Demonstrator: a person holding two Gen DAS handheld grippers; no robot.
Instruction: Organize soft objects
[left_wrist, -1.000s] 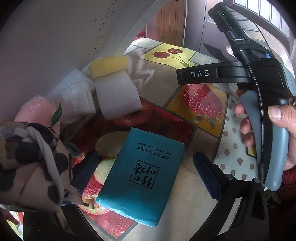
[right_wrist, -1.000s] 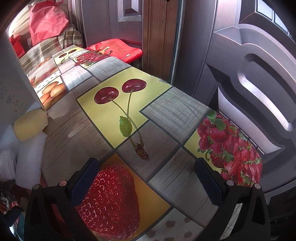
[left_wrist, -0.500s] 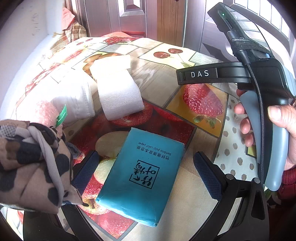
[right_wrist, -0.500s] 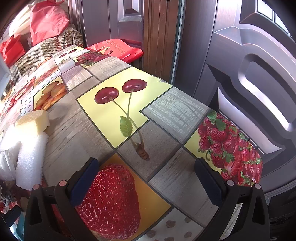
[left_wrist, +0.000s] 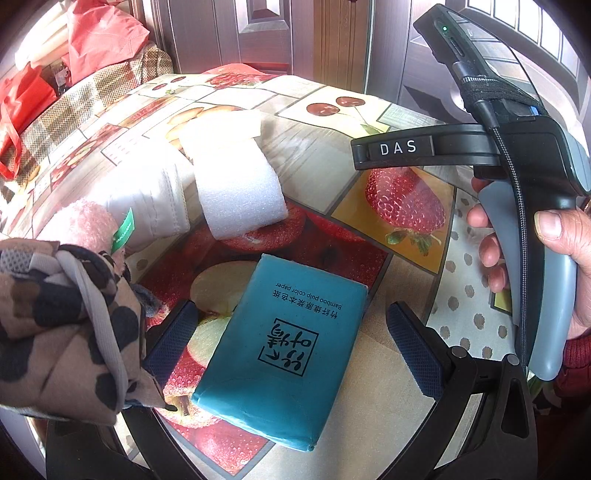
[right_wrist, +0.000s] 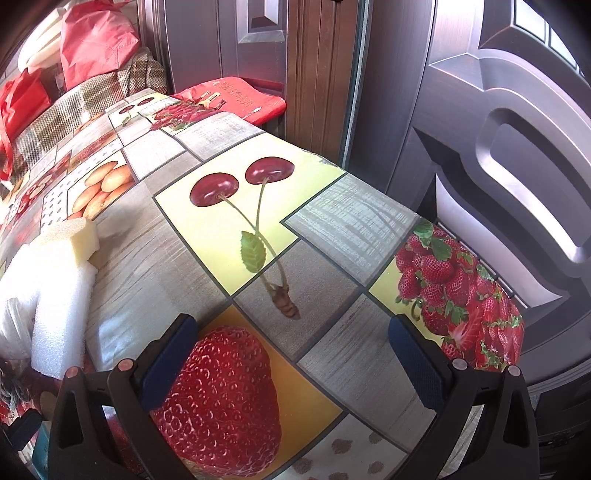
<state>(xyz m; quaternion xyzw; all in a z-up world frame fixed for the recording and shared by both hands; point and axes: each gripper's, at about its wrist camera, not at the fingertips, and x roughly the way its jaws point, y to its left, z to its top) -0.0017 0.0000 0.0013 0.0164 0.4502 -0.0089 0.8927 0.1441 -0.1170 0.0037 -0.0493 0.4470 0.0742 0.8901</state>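
A teal tissue pack (left_wrist: 284, 354) lies flat on the fruit-print tablecloth between the open jaws of my left gripper (left_wrist: 295, 339). A camouflage cloth bundle (left_wrist: 62, 325) sits at the left, against the left finger. Behind it lie a pink fluffy item (left_wrist: 79, 225), a white folded cloth (left_wrist: 147, 199), a white foam strip (left_wrist: 236, 188), also in the right wrist view (right_wrist: 61, 306), and a yellow sponge (right_wrist: 79, 236). My right gripper (right_wrist: 291, 354) is open and empty above a strawberry print; its body shows in the left wrist view (left_wrist: 517, 155).
The table (right_wrist: 332, 229) ends at the right, close to a brown metal door (right_wrist: 498, 129). Red bags (left_wrist: 99, 40) and a red cushion (right_wrist: 232, 99) lie beyond the far edge.
A large white object that hid the upper left of both views has lifted away, showing the far table and red bags. Neither gripper nor the soft objects have moved.
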